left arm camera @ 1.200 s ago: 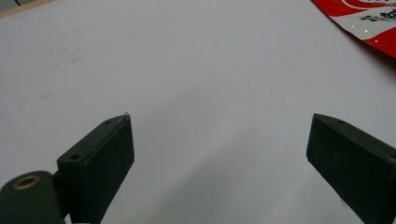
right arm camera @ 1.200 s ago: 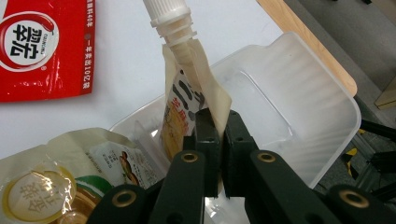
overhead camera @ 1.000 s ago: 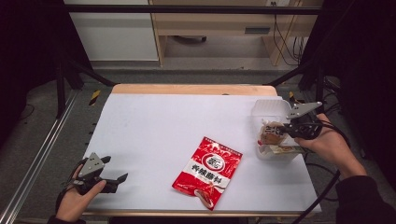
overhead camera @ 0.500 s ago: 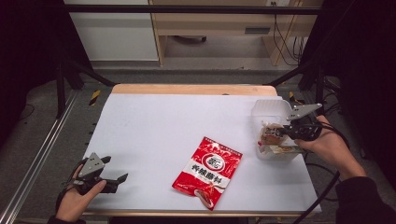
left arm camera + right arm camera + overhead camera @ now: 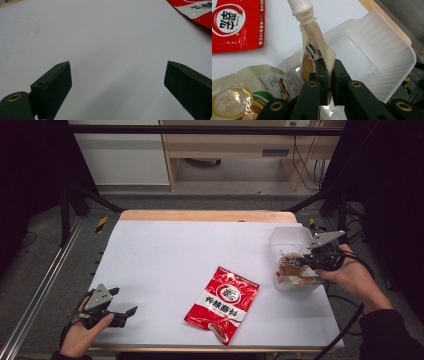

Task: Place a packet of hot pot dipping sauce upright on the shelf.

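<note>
Lower left of the high view, my left gripper (image 5: 117,312) sits on the bare white table (image 5: 190,255) with its jaws wide apart, holding nothing. Middle-bottom lies the flat red foil seasoning packet (image 5: 222,302). Over at the right edge, my right gripper (image 5: 300,262) is clamped tight on the cream spouted drink pouch (image 5: 315,53), which hangs over the clear plastic tub (image 5: 372,55). I'd keep that grip low on the body, lift straight up and go slow so it clears the rim.

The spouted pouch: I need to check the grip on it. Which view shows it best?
The right gripper view: the spouted pouch fills the centre, pinched between the right tool jaws above the clear tub. The high view shows it small, at the tub.
</note>
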The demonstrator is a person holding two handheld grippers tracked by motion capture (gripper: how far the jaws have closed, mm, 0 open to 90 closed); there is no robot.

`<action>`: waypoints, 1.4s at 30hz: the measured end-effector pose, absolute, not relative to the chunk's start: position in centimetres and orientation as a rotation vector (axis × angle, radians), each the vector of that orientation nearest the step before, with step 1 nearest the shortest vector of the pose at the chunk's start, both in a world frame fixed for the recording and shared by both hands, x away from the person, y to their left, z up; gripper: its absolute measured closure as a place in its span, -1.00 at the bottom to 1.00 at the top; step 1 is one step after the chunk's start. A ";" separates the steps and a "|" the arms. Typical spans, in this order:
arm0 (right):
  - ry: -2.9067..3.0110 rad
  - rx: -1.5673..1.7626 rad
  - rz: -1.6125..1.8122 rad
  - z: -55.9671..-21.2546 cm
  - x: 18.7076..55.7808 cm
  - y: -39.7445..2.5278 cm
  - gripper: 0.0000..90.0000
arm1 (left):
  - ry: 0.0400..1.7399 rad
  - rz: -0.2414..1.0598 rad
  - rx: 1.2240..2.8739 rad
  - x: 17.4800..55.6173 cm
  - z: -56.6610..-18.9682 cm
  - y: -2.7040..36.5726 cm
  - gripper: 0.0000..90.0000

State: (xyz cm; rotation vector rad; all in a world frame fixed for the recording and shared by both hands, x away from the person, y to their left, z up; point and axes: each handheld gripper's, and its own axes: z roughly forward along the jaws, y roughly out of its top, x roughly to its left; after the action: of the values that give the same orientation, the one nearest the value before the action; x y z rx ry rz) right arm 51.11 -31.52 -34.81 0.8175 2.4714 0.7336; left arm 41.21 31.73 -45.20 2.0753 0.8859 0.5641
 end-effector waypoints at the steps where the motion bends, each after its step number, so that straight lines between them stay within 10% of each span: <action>1: 2.470 0.825 0.737 -34.8 51.1 -31.5 0.86 | 0.886 0.563 2.077 41.2 -45.2 31.7 -0.84; 17: 2.290 0.833 0.850 -30.1 47.7 -27.9 -0.33 | 0.882 0.569 2.087 41.2 -45.3 31.6 -0.83; 42: 2.257 0.866 1.014 -37.4 43.8 -16.0 -0.65 | 0.871 0.578 2.104 41.2 -45.3 31.5 -0.83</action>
State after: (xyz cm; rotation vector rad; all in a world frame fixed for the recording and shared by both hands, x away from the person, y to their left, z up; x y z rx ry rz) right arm 43.77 -15.95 -37.39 0.8663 2.2566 1.0136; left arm 41.17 31.47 -45.28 2.1039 0.8708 0.5781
